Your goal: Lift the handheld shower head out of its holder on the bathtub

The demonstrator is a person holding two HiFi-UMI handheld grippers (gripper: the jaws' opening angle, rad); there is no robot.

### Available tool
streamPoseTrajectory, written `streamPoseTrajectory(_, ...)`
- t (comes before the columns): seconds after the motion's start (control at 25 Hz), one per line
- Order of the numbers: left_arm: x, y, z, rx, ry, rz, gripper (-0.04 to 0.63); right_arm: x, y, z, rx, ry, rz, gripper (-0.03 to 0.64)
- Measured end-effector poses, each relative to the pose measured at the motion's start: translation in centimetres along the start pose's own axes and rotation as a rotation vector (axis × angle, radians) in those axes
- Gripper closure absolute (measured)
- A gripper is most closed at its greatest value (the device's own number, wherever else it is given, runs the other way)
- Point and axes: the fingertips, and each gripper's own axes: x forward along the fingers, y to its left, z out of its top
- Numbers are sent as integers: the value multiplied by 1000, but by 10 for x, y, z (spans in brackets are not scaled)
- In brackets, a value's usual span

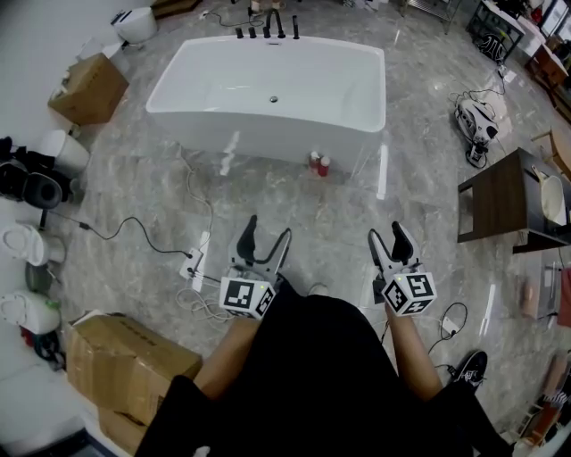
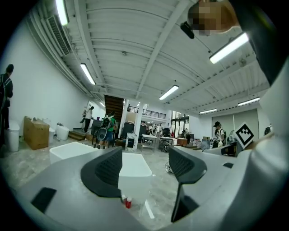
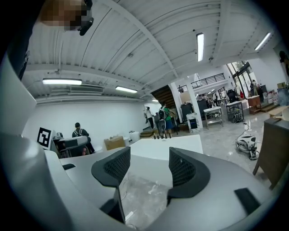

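Standing well short of tub; left hand-held gripper and right hand-held gripper, jaws apart, empty; far-rim fittings untouched.

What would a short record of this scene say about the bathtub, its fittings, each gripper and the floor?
bathtub: white rectangular freestanding bathtub, ahead of both grippers, untouched
fittings: black metal tap fittings on its far rim
left gripper: open, nothing between its jaws
right gripper: open, nothing between its jaws
floor: grey marble floor; two small red bottles beside the tub's near wall
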Motion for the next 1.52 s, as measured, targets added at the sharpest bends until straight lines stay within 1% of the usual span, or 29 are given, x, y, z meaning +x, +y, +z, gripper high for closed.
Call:
streamPoseTrajectory(0.24, -17, 11, -10, -18, 27, 49, 299, 13, 19, -25, 34, 52, 67, 383)
streamPoseTrajectory(0.4, -23, 23, -15, -30, 45, 56, 299, 32, 36, -33, 36, 80, 117, 383)
streamPoseTrajectory(0.6, -9, 57, -14, -43, 28, 90, 299, 67, 43, -29, 12, 102, 137, 383)
streamPoseTrajectory(0.72, 6, 82, -14, -50, 12, 95, 299, 91, 44, -30, -3, 119, 135, 383)
streamPoseTrajectory(0.88, 34, 132, -8, -65, 12, 101, 299, 141, 49, -28, -3, 147, 123, 383)
streamPoseTrajectory(1.08, 77, 205, 4, -66, 11, 90, 299, 223, 67, -20, -31, 181, 132, 383)
streamPoseTrajectory(1.24, 110, 262, 14, -66, 3, 78, 299, 292, 82, 3, -16, 159, 134, 383)
streamPoseTrajectory(1.36, 131, 305, 26, -64, -7, 74, 299, 344, 98, 25, -35, 138, 151, 383)
streamPoseTrajectory(1.52, 148, 356, 44, -79, -12, 84, 299, 406, 118, 47, -58, 138, 160, 383)
